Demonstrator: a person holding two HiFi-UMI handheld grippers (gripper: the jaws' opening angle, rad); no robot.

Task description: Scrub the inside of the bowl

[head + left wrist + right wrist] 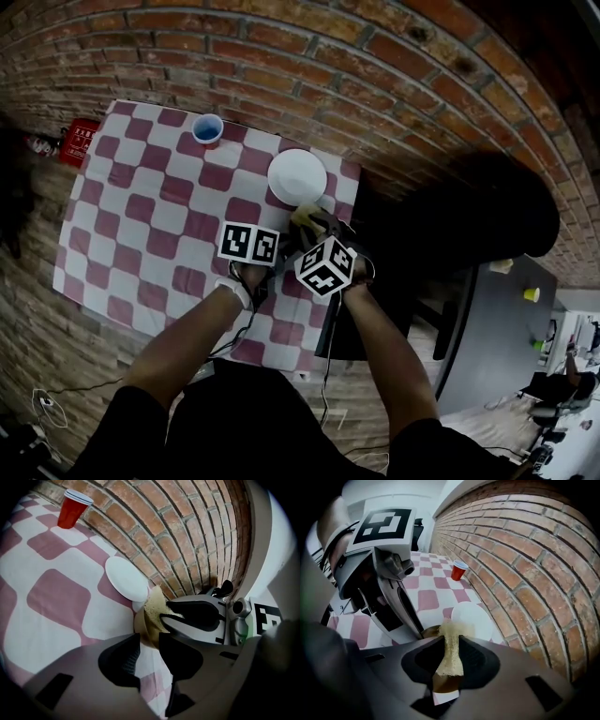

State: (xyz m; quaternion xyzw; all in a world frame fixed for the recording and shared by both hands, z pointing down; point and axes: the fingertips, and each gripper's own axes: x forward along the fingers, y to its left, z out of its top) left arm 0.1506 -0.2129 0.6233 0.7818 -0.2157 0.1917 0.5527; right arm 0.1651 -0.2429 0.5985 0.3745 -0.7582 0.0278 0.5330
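A small brown bowl (140, 629) sits on the checkered tablecloth (150, 216), just in front of a white dish (297, 176). In the left gripper view, my left gripper (149, 640) has its jaws narrowly apart, and the bowl's near rim appears pinched at their tips. My right gripper (450, 643) is shut on a yellow sponge (451, 660), which stands on edge between the jaws. The sponge (153, 607) pokes down into the bowl (428, 631). In the head view the two marker cubes hide the bowl, and only the sponge (307, 217) peeks out.
A red cup (207, 128) stands at the far side of the table, close to the brick wall (394, 84). The white dish (125, 578) lies against the wall side of the bowl. The table's right edge (349, 234) is near my right gripper.
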